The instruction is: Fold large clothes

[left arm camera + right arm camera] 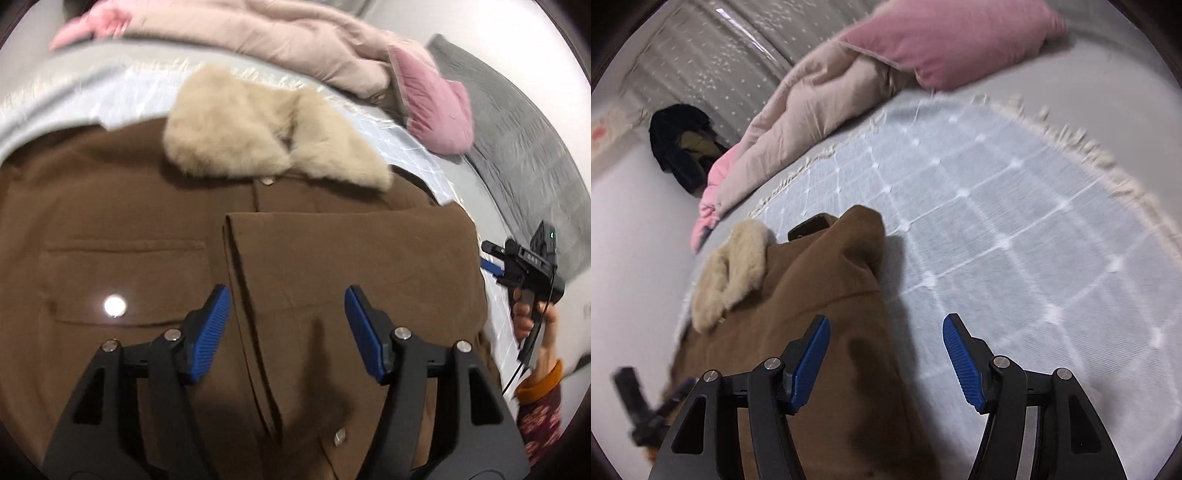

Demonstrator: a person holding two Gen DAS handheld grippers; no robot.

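Note:
A brown coat (110, 221) with a cream fur collar (258, 136) lies face up on a pale blue blanket. One sleeve (351, 251) is folded across its front. My left gripper (288, 299) hangs open just above that sleeve's edge, with nothing pressed between its blue pads. At the coat's right side a hand holds my right gripper (491, 264). In the right wrist view the right gripper (886, 325) is open over the coat's (820, 295) side edge and the blanket, holding nothing. The left gripper (639, 402) is a blur at the lower left.
The pale blue checked blanket (997, 221) has a fringed rim and covers a bed. A beige and pink duvet (295, 40) and a pink pillow (953, 40) lie beyond the collar. A grey cloth (517, 129) is at the right, and a dark garment pile (679, 147) is farther off.

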